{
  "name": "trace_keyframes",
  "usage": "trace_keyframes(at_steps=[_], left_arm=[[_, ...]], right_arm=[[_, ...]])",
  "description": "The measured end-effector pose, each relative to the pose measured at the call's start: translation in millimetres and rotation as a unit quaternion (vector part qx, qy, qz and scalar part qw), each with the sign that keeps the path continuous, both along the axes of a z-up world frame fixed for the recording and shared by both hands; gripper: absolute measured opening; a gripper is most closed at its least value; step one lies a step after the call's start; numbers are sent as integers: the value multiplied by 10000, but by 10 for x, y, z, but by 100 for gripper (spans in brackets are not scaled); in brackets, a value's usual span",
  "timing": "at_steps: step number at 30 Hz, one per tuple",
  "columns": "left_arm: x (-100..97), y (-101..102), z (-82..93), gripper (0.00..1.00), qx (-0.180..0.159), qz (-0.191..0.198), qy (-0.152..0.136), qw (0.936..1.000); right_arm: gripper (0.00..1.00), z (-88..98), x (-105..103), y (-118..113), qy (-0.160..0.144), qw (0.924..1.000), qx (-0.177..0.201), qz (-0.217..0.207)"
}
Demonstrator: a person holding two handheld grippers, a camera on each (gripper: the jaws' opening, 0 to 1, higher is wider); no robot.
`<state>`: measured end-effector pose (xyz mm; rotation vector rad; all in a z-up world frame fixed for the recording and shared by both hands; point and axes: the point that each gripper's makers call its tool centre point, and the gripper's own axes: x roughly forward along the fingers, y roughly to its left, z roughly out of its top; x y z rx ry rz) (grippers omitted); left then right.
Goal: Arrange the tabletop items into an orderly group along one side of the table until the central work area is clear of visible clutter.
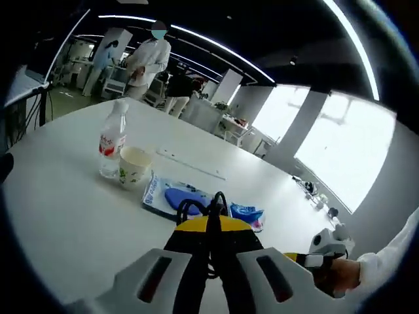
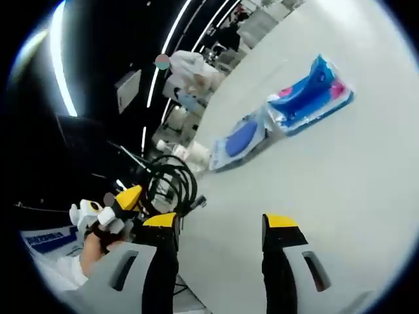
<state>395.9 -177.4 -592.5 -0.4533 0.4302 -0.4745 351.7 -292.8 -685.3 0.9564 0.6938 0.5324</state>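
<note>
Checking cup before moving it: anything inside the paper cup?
Paper cup stands upright beside the water bottle; its rim looks pale inside, nothing sticking out. The bottom is hidden by its wall.

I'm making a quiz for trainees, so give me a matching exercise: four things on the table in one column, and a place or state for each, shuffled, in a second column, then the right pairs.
Things:
1. bottle
2. cup
3. cable
4. right hand-held gripper

Places or states:
A. black loops held in the shut left hand-held gripper
B. open, nothing between its jaws
C. upright, red label, far side of the cup in the left gripper view
D. between the bottle and the blue packet

Pairs: 1-C, 2-D, 3-A, 4-B
</note>
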Motion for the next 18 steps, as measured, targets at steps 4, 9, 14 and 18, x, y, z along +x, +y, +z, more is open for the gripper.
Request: trace_keyframes(at_steps=[4, 9, 14, 18], left_arm=[[-7, -80, 110, 0, -4, -140, -117, 9998], [-26, -226, 236, 0, -452, -215, -185, 9986], [-19, -396, 292, 0, -615, -428, -216, 9970], [-45, -499, 228, 0, -353, -654, -243, 9969]], right_arm=[[51, 137, 100, 127, 49, 9977, 661, -138], [51, 236, 188, 242, -36, 9950, 992, -120], [48, 301, 223, 331, 51, 9909, 1339, -134], [19, 374, 203, 344, 83, 9854, 1702, -7]])
